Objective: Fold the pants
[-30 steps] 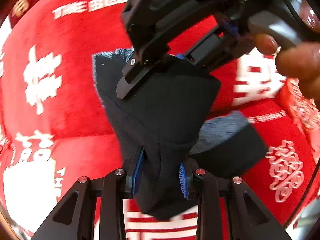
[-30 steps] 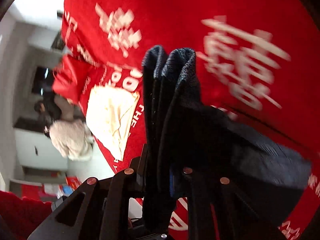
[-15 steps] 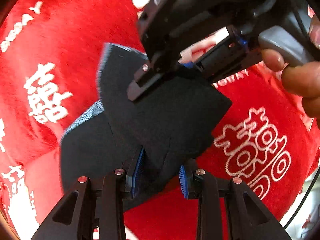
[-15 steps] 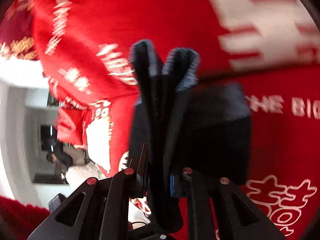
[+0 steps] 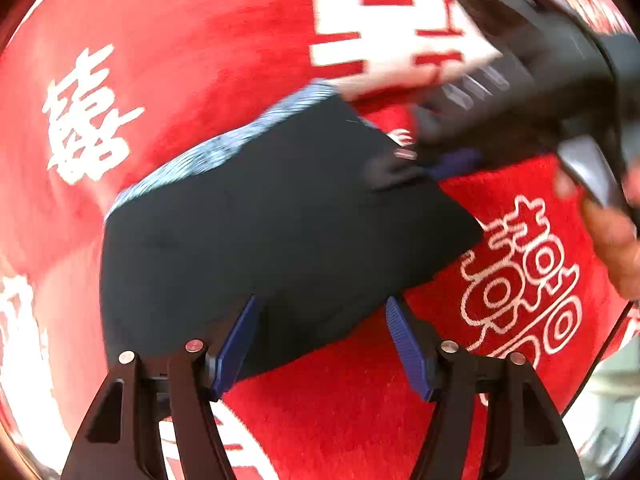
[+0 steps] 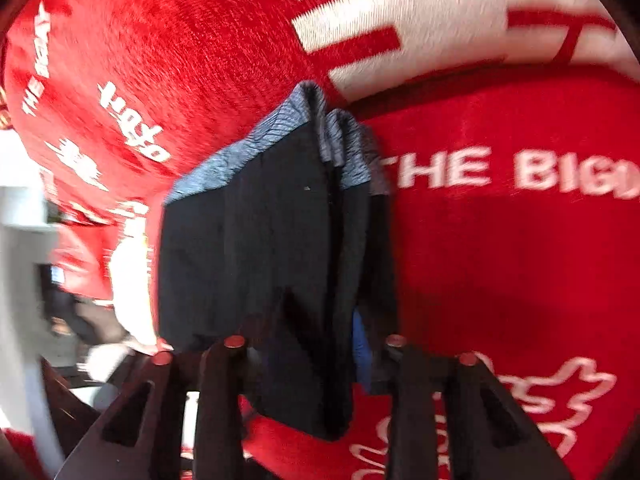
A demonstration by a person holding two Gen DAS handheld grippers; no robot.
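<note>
Lowered since a second ago, the dark navy folded pants with a heathered blue-grey waistband [image 5: 256, 216] now lie spread on the red plush blanket with white lettering and characters [image 5: 192, 40] rather than hanging bunched between the fingers. From the left wrist view the waistband runs along the far upper-left edge of the fold.

At the fold's near edge, the left gripper [image 5: 322, 344] has just been opening: its blue ribbed pads [image 5: 234, 346] stand apart, with cloth and bare blanket between them and neither pad pressing on the fabric.

At the fold's far right corner, the right gripper [image 6: 316, 344] has just been opening too. Layered cloth still sits between its fingers, but blur hides whether the pads press on it. A bare hand [image 5: 612, 236] holds its handle.
</note>
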